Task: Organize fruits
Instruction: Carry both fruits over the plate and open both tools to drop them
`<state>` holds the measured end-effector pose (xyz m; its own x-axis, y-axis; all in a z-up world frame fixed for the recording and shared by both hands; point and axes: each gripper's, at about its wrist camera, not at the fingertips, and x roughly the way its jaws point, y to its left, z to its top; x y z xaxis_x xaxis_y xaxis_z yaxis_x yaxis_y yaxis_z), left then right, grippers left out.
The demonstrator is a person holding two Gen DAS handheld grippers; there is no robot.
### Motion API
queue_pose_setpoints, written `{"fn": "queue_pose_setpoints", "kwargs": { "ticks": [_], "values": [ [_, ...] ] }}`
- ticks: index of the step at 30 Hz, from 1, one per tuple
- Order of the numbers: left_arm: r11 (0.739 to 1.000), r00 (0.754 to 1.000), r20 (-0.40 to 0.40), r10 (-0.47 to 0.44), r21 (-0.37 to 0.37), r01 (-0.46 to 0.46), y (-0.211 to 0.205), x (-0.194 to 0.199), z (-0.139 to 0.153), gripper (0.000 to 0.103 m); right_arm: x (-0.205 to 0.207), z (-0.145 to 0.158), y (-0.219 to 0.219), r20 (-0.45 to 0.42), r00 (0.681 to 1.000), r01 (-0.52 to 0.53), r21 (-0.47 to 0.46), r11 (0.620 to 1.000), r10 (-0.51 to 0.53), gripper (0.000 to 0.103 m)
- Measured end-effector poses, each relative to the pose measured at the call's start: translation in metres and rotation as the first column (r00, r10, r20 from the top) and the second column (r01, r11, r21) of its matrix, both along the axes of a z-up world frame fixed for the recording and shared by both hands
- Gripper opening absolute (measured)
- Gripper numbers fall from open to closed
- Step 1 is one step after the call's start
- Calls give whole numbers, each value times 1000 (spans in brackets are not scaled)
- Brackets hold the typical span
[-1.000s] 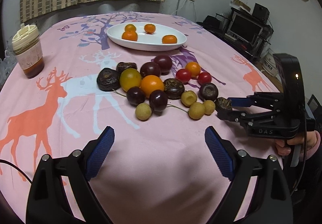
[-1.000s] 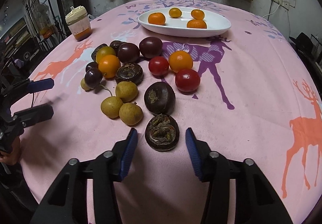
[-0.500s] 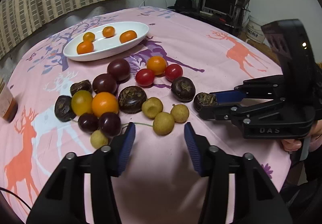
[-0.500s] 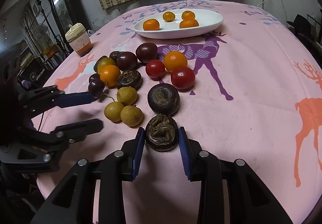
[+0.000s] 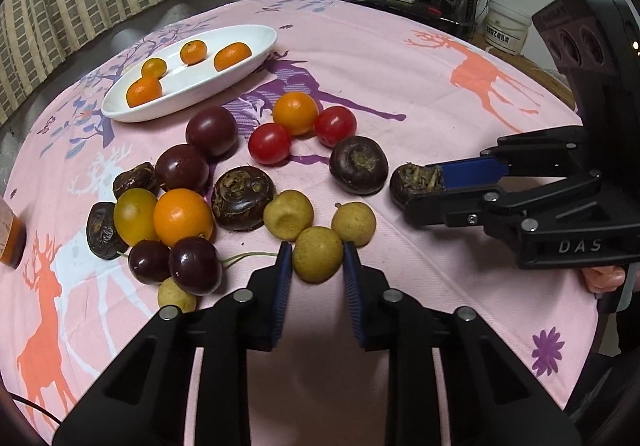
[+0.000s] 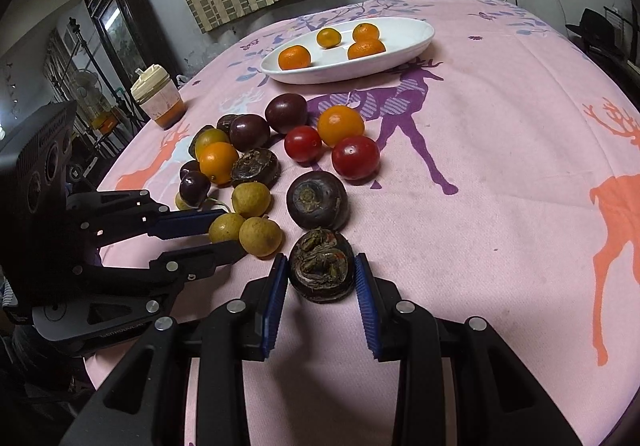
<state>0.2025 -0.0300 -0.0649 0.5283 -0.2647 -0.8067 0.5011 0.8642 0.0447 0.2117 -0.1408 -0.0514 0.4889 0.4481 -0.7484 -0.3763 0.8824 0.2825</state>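
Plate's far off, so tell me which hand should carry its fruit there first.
Probably right. Its tongs already bracket the water chestnut, with bare cloth toward the plate. The left tongs bracket a longan behind the pile.

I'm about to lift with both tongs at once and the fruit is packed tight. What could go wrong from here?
1. The left tongs straddle one yellow longan that touches two others; lifting may roll those away.
2. The right tongs bracket a split dark fruit with cracked flesh; a hard squeeze could crush it.
3. The two tongs work side by side and could collide when raised.
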Motion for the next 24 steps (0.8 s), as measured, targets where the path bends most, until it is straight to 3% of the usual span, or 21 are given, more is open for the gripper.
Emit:
{"fn": "queue_pose_setpoints", "kwargs": {
  "ticks": [4,8,10,16,19,23,24],
  "values": [
    [1000,1000,-3,3,-29,-3,6,-3,6,25,-1,4,-2,21,1000,-2,6,1000,2,34],
    [992,1000,5,17,-128,-16,28,5,34,25,10,22,-1,59,998,-8,35,999,6,34],
    [984,998,15,55,-169,-51,41,22,50,25,28,39,2,120,993,6,49,999,-12,34],
    [945,970,20,243,-232,-232,68,127,77,25,116,72,25,251,964,73,85,994,-92,34],
    [938,962,1,273,-222,-266,68,181,74,25,165,68,40,266,959,96,37,995,-103,34],
    [940,956,-8,293,-180,-289,65,222,65,25,205,56,51,263,961,88,12,996,-88,35],
    [938,952,-5,307,-168,-303,65,226,63,30,212,52,53,255,963,81,15,997,-82,39]
  ]
}}
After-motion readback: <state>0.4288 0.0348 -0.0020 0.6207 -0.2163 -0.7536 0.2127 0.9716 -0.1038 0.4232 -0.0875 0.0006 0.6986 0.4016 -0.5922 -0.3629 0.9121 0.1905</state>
